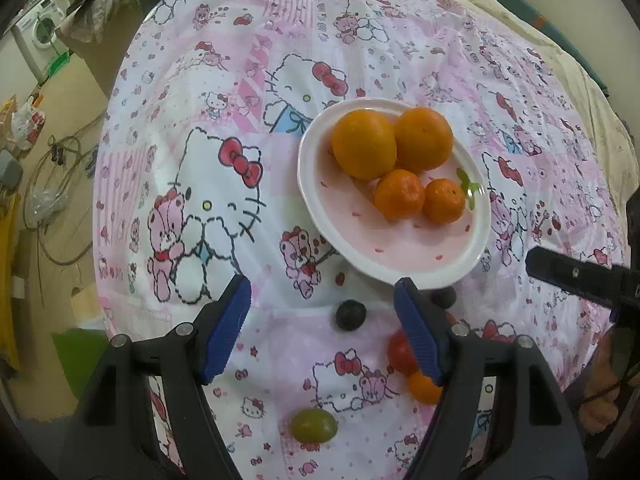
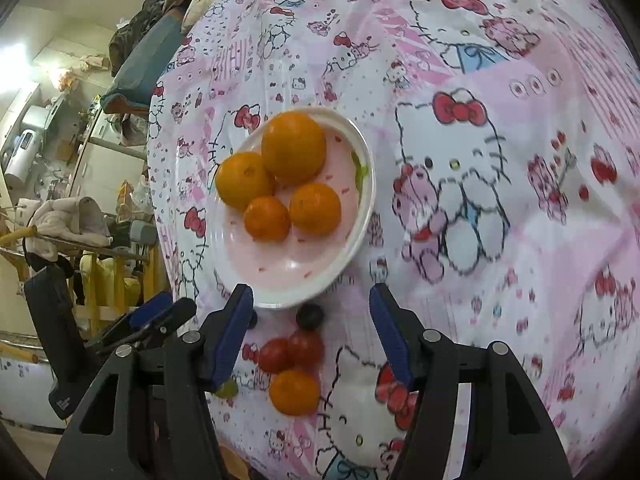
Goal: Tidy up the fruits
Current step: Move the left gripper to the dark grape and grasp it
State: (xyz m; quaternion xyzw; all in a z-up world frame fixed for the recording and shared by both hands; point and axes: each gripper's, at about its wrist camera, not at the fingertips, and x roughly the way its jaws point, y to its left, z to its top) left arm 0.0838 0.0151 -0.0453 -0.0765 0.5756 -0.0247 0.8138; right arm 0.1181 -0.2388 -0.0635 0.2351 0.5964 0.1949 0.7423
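Both tongs are spread wide with nothing between them: the left tongs (image 1: 322, 330) hang over a dark grape (image 1: 351, 314), the right tongs (image 2: 312, 334) over the loose fruit just in front of the plate (image 2: 280, 276). The plate sits on a cartoon-cat cloth (image 1: 200, 120) near the middle of the bed and already carries four oranges, two large (image 1: 364, 144) and two small (image 1: 399, 194).

Off the plate, close to its near rim, lie two cherry tomatoes (image 2: 290, 350), a small orange (image 2: 294, 392), a green grape (image 1: 314, 426) and a second dark grape (image 1: 444, 298).

I'd judge all of these light, round and prone to roll. The grapes and tomatoes look thin-skinned and soft, so a gentle squeeze across the widest part seems best; the small orange should bear a firmer pinch.

I can read no brand, label or writing anywhere.
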